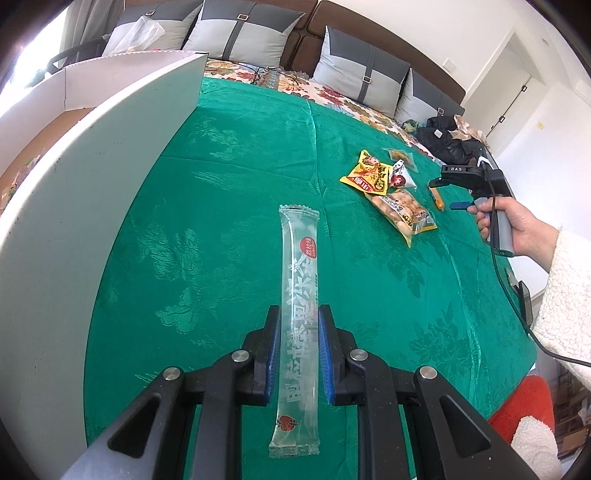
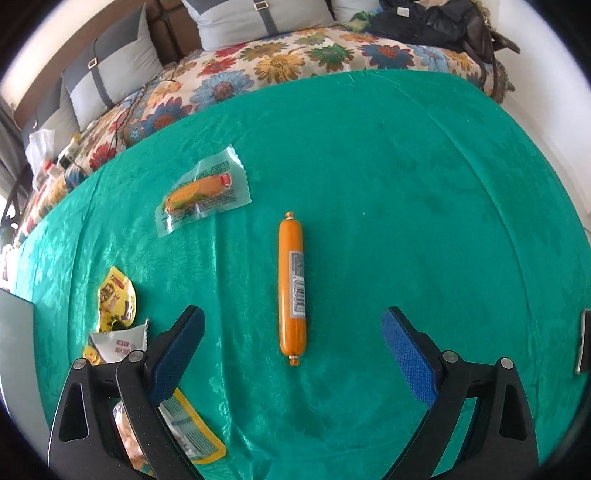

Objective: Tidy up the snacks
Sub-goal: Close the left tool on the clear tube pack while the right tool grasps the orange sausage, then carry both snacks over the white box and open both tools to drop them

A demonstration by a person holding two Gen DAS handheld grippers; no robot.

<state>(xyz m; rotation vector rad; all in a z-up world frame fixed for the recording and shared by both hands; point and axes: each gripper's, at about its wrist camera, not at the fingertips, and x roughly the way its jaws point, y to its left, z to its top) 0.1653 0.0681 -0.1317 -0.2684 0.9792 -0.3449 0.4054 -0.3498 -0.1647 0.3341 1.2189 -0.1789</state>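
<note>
Daylight is brightening white walls [image 1: 491,33]; grey cushions [image 1: 243,31] are leaning along a brown sofa [image 1: 369,26] behind a green-clothed table [image 2: 406,184].

Snacks spread on the tablecloth [image 2: 369,166]
Sausage [image 2: 292,288] lies alone — wrapped snack [image 2: 203,192] behind-left, packet pile [image 1: 388,184] left, box [image 1: 92,166] far left.

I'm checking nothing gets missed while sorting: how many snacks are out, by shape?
Long clear stick, held in the left tongs: 1
Orange sausage: 1
Flat packets: 4 (yellow packet, white packet, clear packet, yellow-edged packet)
Total: 6
</note>
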